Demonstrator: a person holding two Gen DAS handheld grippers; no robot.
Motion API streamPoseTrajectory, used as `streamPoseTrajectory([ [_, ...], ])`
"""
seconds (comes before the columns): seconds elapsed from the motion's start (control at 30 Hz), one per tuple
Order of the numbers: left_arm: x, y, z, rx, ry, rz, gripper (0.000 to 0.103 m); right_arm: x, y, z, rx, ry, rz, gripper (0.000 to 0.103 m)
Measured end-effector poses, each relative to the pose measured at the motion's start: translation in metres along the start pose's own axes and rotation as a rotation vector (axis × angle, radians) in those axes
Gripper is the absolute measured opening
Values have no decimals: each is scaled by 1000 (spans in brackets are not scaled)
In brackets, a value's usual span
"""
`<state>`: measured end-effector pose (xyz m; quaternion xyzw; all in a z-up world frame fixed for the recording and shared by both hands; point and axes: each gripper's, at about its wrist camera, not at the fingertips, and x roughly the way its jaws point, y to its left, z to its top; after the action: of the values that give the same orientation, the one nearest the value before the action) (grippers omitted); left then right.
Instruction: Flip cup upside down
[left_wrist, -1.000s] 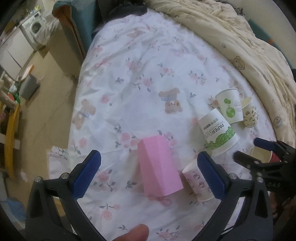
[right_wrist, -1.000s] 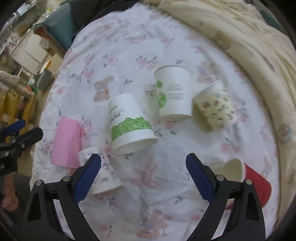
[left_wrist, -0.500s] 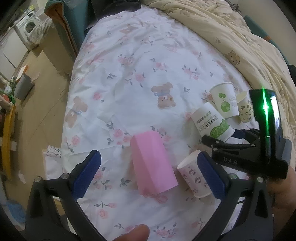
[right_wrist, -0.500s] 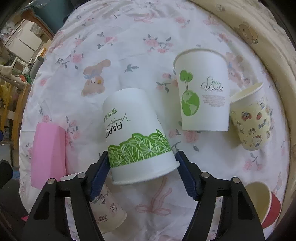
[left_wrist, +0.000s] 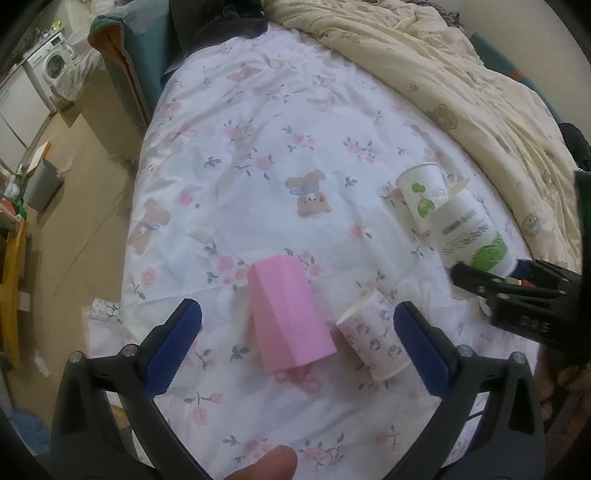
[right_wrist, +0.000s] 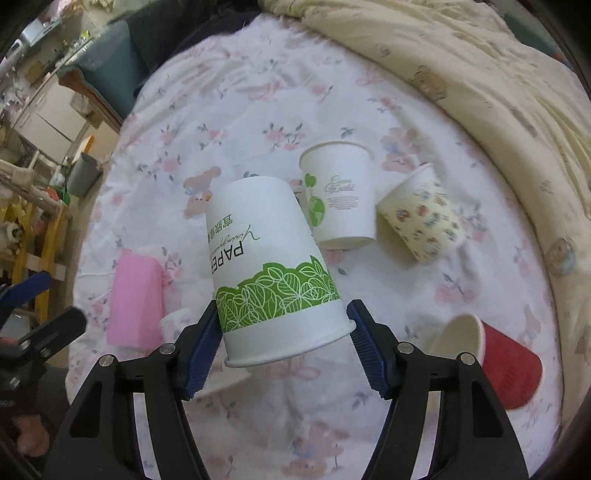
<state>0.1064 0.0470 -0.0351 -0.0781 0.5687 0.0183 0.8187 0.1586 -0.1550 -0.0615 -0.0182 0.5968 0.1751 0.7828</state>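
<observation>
My right gripper (right_wrist: 282, 343) is shut on a white paper cup with a green leaf band (right_wrist: 269, 273), gripping it near its rim and holding it above the bed, mouth toward me. The same cup (left_wrist: 469, 236) shows blurred at the right of the left wrist view, with the right gripper (left_wrist: 517, 291) below it. My left gripper (left_wrist: 295, 347) is open and empty, hovering over a pink cup (left_wrist: 288, 314) and a small white patterned cup (left_wrist: 373, 343), both lying on the floral sheet.
A white globe-print cup (right_wrist: 340, 199), a cream patterned cup (right_wrist: 421, 218) and a red cup (right_wrist: 491, 350) lie on the sheet (right_wrist: 258, 110). A cream quilt (right_wrist: 480, 74) is bunched at the right. The bed's edge and the floor (left_wrist: 74, 184) are at the left.
My right gripper has closed on the leaf-band cup and lifted it off the sheet. The left gripper has barely moved and stays open.
</observation>
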Motion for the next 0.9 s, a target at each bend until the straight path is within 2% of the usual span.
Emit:
streamPoseTrajectory([
  [0.2, -21, 3, -19, 0, -24, -19, 103, -34, 3, -37, 34, -19, 22, 70],
  [0.4, -41, 19, -45, -28, -51, -28, 103, -47, 21, -87, 37, -4, 57, 70],
  [0.63, -52, 39, -89, -57, -36, -35, 103, -32, 39, -144, 114, 34, 124, 70],
  [0.9, -51, 38, -120, -48, -18, -22, 103, 0, 51, -185, 226, 52, 115, 70],
])
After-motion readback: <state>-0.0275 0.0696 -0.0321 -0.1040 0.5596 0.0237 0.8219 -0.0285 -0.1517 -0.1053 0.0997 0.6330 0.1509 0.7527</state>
